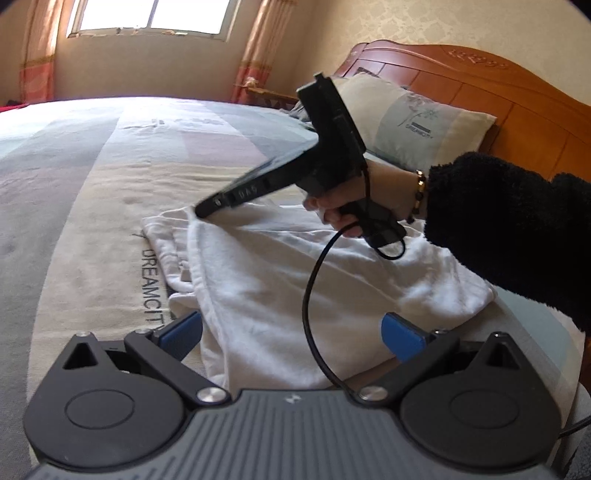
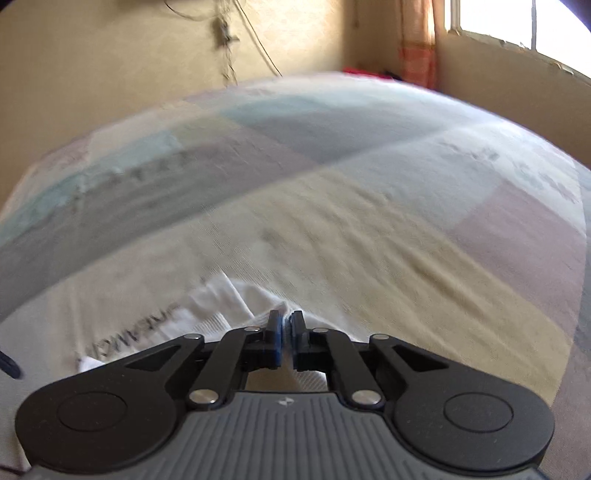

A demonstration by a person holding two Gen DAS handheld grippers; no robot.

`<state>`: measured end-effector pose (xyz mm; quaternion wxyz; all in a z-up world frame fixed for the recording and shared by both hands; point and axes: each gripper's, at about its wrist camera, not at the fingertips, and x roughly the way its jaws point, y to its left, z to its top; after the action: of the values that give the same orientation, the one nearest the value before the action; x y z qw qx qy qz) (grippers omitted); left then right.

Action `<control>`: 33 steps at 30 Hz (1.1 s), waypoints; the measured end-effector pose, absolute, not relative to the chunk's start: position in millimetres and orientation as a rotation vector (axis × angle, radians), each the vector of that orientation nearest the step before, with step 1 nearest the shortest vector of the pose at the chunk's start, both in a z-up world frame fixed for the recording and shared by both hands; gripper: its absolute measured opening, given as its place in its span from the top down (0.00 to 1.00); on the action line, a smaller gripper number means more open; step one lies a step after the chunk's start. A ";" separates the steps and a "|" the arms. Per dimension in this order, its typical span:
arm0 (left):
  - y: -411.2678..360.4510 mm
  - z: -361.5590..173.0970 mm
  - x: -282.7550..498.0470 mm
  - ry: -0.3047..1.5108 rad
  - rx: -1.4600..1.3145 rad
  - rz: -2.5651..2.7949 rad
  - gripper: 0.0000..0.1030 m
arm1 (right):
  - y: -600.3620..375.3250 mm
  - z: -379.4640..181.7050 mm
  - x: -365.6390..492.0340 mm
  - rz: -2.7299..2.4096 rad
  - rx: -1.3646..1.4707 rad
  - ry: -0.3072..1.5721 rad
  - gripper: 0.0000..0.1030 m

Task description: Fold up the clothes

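A white garment lies partly folded and rumpled on the patchwork bedspread. My left gripper hovers open over the garment's near edge, blue pads wide apart, nothing pinched. In the left wrist view, a hand in a black fuzzy sleeve holds my right gripper, whose tip rests on the garment's far left corner. In the right wrist view my right gripper has its blue pads nearly together on a fold of the white garment.
A pale pillow leans on the wooden headboard at the right. A black cable hangs from the right gripper across the garment. Window and curtains stand beyond the bed; wide bedspread stretches ahead.
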<state>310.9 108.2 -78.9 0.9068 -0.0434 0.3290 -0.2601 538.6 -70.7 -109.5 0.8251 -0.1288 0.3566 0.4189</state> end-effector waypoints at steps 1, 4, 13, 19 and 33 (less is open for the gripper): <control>109.0 -77.9 310.1 0.679 -0.088 -0.536 0.01 | -74.4 -107.7 536.9 0.876 -0.264 0.767 0.86; 111.5 -74.4 308.6 0.679 -0.068 -0.539 0.01 | -114.4 -81.1 515.9 0.836 -0.221 0.728 0.69; 88.6 -67.3 332.6 0.668 -0.129 -0.681 0.01 | -251.3 -85.5 470.5 0.607 -0.131 0.806 0.60; 61.2 -99.2 357.9 0.783 -0.096 -0.668 0.01 | -230.6 -124.7 484.3 0.524 -0.172 0.792 0.64; 45.7 -78.9 366.9 0.779 -0.029 -0.652 0.01 | -287.6 -83.0 395.1 0.600 -0.105 0.729 0.51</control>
<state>366.9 45.7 -78.9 0.8737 -0.0138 0.3727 -0.3123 395.1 -287.6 -83.0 0.8893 -0.0503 0.3511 0.2887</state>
